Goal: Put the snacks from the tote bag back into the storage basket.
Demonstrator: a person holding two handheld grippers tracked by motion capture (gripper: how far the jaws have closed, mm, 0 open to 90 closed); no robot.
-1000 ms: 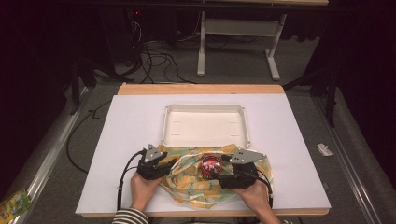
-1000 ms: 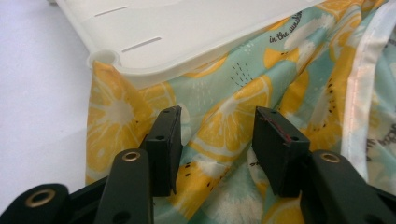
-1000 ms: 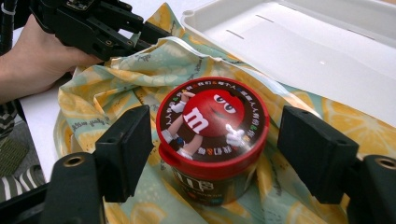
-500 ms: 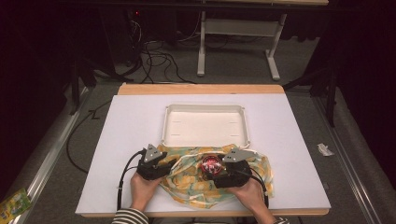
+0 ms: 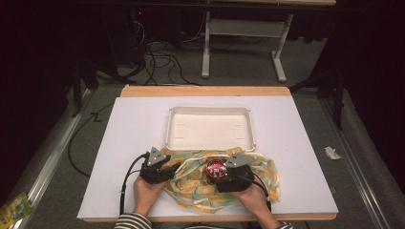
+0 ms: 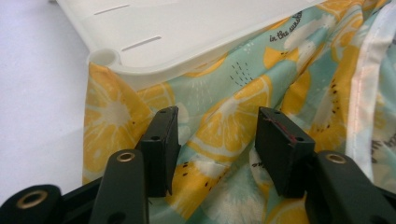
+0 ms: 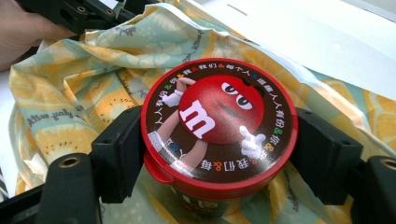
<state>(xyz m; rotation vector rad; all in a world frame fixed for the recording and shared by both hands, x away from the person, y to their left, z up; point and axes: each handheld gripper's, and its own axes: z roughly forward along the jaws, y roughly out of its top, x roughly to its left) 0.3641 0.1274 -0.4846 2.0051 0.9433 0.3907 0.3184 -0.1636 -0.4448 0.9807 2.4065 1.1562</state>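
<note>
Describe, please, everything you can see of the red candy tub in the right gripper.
The candy tub is a small round container with a glossy red rim and a dark lid printed with a red cartoon character, a white "m" and a ring of coloured characters. It looks like plastic, its lid closed, and stands upright on the lemon-print cloth, near the white tray. The right gripper has one black jaw against each side of it.

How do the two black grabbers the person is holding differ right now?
The left gripper has its jaws apart, nothing pinched, just the lemon-print cloth lying beneath. The right gripper clamps a red-lidded candy tub from both sides. The left sits at the cloth's edge near the white tray, the right mid-cloth. Both are black and hand-held.
</note>
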